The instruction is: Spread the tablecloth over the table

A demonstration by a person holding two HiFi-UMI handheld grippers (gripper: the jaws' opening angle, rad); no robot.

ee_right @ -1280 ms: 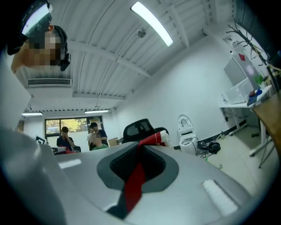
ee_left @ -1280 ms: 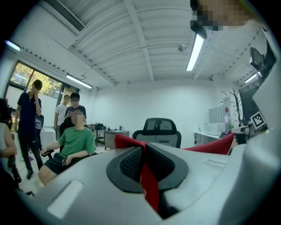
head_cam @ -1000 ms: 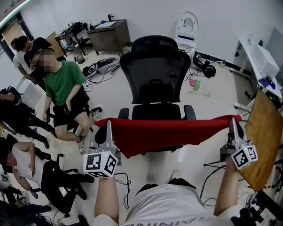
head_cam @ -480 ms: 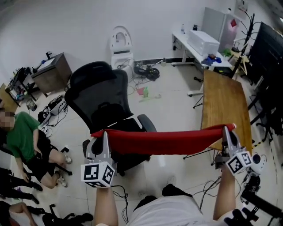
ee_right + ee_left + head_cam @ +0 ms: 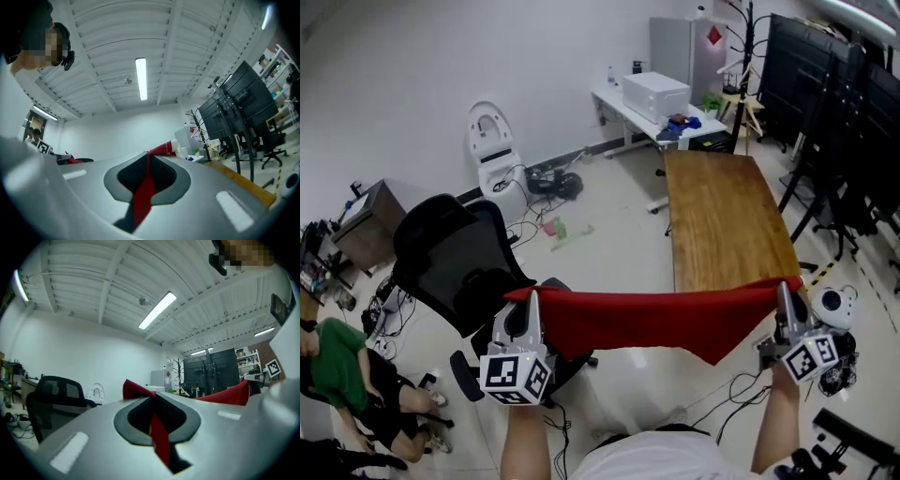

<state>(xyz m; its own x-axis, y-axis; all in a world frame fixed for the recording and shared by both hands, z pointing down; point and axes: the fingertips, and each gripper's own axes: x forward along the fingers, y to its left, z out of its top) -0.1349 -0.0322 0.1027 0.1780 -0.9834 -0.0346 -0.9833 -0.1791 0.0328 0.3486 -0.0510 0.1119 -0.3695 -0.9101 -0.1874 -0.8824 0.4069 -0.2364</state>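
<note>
Right, closest in, the left gripper (image 5: 534,296) has its jaws clamped together on one top corner of the red cloth (image 5: 656,319), with a little tuft poking out past the tips. Over on the other side, the right gripper (image 5: 783,289) is the same: jaws squeezed together on the opposite corner, a strip of red running down through the gap. Between the two, the cloth is pulled into a taut band in mid-air, its top edge nearly straight. Its lower edge sags to a point nearer the right gripper. None of it lies on the table (image 5: 727,216) yet.

Just beyond the left gripper stands a black mesh chair (image 5: 455,267), its seat partly hidden behind the cloth's left end. Beyond the right gripper the wooden table begins, its near edge right behind the cloth's right end, and it runs away from the gripper. Out to the left of the left gripper sits a person in green (image 5: 337,366). Past the table's far end is a white desk (image 5: 623,105), and far off to the right of the right gripper are black racks (image 5: 834,103).
</note>
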